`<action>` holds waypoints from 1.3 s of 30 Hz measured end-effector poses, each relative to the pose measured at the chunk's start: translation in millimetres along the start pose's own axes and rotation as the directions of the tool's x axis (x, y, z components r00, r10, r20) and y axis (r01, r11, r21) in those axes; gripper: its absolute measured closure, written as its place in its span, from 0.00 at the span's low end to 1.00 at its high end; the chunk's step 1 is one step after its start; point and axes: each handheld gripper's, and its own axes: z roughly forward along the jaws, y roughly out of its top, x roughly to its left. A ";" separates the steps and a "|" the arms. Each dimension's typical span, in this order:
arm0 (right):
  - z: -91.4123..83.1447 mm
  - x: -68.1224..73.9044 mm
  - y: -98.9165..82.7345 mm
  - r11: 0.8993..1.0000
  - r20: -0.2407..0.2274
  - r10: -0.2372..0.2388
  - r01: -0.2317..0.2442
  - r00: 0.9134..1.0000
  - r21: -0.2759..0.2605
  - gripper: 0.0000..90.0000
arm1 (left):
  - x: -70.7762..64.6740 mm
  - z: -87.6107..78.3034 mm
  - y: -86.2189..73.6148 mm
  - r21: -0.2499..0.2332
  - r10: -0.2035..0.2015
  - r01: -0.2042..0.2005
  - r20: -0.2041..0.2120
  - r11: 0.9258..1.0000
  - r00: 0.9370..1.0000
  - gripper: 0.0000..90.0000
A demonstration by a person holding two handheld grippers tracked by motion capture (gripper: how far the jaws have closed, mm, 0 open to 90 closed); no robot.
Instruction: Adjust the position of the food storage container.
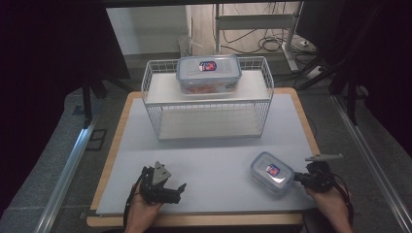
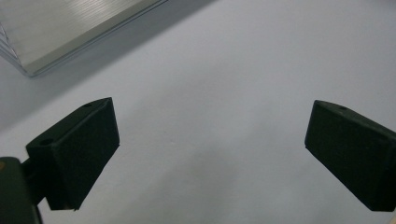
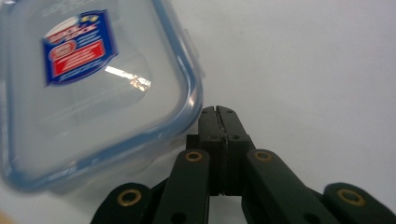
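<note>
The right hand (image 1: 330, 201) comes in from the bottom edge at about 5 o'clock on the table (image 1: 214, 145), its forearm angled up and to the left. The right gripper (image 1: 297, 178) points toward 10 o'clock, held low over the surface. In the right gripper view its jaws are pressed flat together with nothing between them, and their tips sit just beside a rounded corner of the small box (image 3: 88, 88); whether they touch it I cannot tell.

In the high view this small box (image 1: 272, 172), clear with a blue-rimmed lid and a red-and-blue label, lies on the table at 10 o'clock from the right gripper, right at its tips.

The left hand (image 1: 143, 206) rests at about 7 o'clock on the table, holding the left gripper (image 1: 176, 190) aimed toward 3 o'clock. Its jaws stand wide apart over bare table, gripping nothing. The small box is well apart from it, off at 3 o'clock.

At 12 o'clock stands a wire rack (image 1: 209, 99) with a big box (image 1: 209, 74) on its top shelf.
</note>
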 end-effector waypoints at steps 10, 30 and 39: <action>22.2 13.9 29.4 0.998 -0.004 -0.064 0.064 0.998 0.004 1.00 | -0.6 0.5 -0.3 0.007 0.005 -0.005 0.001 1.000 1.000 0.03; 24.7 24.5 30.0 0.996 -0.038 -0.087 0.087 0.995 0.013 1.00 | -0.8 2.6 -0.3 0.015 0.005 -0.006 0.006 1.000 1.000 0.03; 50.8 27.2 63.0 0.991 -0.007 -0.132 0.132 0.991 0.008 1.00 | -0.1 2.8 -0.6 0.017 -0.002 0.002 0.010 1.000 1.000 0.04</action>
